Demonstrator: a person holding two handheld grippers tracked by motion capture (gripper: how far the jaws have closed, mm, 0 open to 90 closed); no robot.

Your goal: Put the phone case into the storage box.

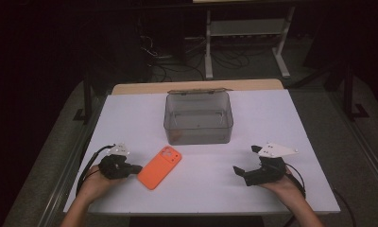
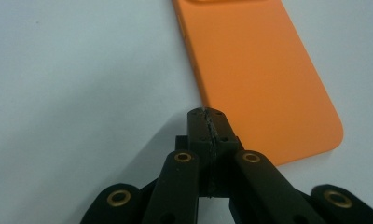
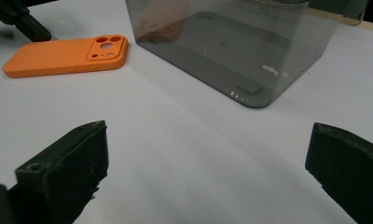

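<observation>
My left tool (image 1: 135,168), jaws together, touches the edge of the orange phone case (image 1: 160,167) at lower centre of the worktop (image 1: 130,118). Pushing closed could slide the case away. My right tool (image 1: 246,166) waits with jaws apart, lower right.

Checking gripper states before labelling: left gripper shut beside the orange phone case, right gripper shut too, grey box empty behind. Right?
Not quite. The right gripper is open: the right gripper view shows its jaws wide apart. The left gripper is shut beside the orange phone case, and the grey box stands empty behind.
</observation>
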